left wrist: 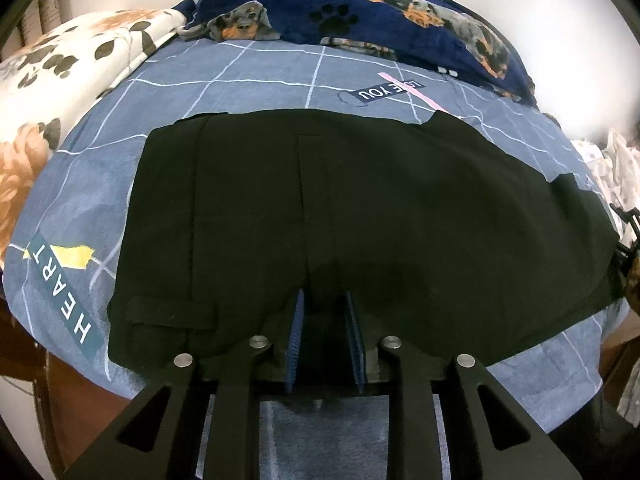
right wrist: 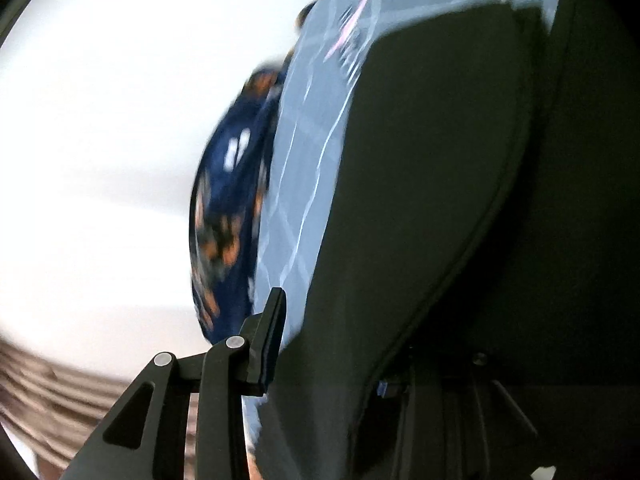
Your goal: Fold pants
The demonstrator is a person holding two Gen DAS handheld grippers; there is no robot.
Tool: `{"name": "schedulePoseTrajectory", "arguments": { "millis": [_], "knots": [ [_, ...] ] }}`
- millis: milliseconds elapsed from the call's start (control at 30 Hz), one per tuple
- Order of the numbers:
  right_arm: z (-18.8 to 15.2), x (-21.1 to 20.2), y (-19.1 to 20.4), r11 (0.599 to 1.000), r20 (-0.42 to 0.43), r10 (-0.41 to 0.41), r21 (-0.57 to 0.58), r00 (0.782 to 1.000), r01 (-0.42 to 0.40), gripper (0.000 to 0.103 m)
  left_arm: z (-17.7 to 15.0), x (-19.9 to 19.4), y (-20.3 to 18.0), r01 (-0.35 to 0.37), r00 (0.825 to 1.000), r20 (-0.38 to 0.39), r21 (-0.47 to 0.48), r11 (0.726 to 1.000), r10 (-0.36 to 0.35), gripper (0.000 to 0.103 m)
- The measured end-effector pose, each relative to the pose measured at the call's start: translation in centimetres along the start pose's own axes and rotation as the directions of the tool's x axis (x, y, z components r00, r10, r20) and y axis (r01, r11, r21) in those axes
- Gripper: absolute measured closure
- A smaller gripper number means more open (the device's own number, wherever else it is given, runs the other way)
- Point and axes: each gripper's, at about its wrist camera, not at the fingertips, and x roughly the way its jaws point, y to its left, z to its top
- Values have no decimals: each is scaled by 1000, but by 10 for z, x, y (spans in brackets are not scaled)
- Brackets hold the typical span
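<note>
Black pants point(left wrist: 360, 208) lie folded into a wide flat block on the blue checked bed sheet point(left wrist: 248, 80). My left gripper point(left wrist: 326, 320) hovers at the near edge of the pants, its blue-padded fingers point(left wrist: 297, 332) apart with no cloth between them. In the tilted, blurred right wrist view the black pants point(right wrist: 420, 200) fill the right side. My right gripper point(right wrist: 332, 344) sits at the cloth's edge; one finger point(right wrist: 268, 344) shows and the other is hidden behind the fabric, which lies between the fingers.
A navy dog-print blanket point(left wrist: 360, 12) is bunched along the far side of the bed. A white floral quilt point(left wrist: 60, 72) lies at the left. Pale clothes point(left wrist: 616, 168) are piled at the right. The bed's near edge drops to a brown floor point(left wrist: 80, 392).
</note>
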Motion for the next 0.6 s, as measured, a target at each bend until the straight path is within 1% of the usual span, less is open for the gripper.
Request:
{"name": "schedulePoseTrajectory", "arguments": {
  "millis": [67, 100, 133, 200, 233, 300, 367, 400, 433, 500, 567, 600],
  "knots": [
    [17, -3, -5, 1000, 27, 4, 12, 1000, -4, 82, 0, 0, -1, -6, 1000, -1, 4, 1000, 6, 78],
    [20, -5, -5, 1000, 34, -5, 10, 999, 5, 97, 1, 0, -1, -12, 1000, -1, 9, 1000, 12, 77],
    [25, -9, -2, 999, 53, -36, -6, 998, 36, 97, 1, 0, -2, -18, 1000, 0, 15, 1000, 18, 74],
    [26, -21, 4, 997, 72, -45, -53, 996, 49, 98, 1, 0, -2, -32, 999, 0, 22, 999, 32, 70],
    [23, -32, 13, 992, 95, -61, -104, 994, 70, 98, 1, 0, -1, -32, 999, -1, 20, 999, 32, 69],
    [22, -55, 14, 989, 118, -43, -136, 992, 59, 99, 2, 1, 3, -26, 1000, -9, 10, 1000, 26, 66],
    [16, -79, 11, 987, 125, -48, -146, 991, 66, 99, 3, 1, 5, -15, 1000, -14, 4, 1000, 15, 65],
    [14, -84, 8, 986, 123, -53, -151, 991, 71, 99, 3, 1, 6, -13, 1000, -13, 5, 1000, 13, 65],
    [9, -94, 3, 984, 121, -72, -153, 990, 90, 99, 2, 1, 6, -12, 1000, -12, 7, 1000, 12, 65],
    [5, -106, -14, 985, 113, -95, -131, 989, 110, 99, 2, 1, 6, -13, 1000, -9, 14, 1000, 13, 64],
    [5, -116, -35, 986, 123, -119, -98, 985, 132, 99, 2, 1, 5, -14, 1000, -7, 17, 1000, 14, 64],
    [7, -117, -43, 989, 124, -118, -78, 985, 128, 99, 2, 1, 6, -14, 1000, -7, 19, 1000, 14, 63]
  ]
}}
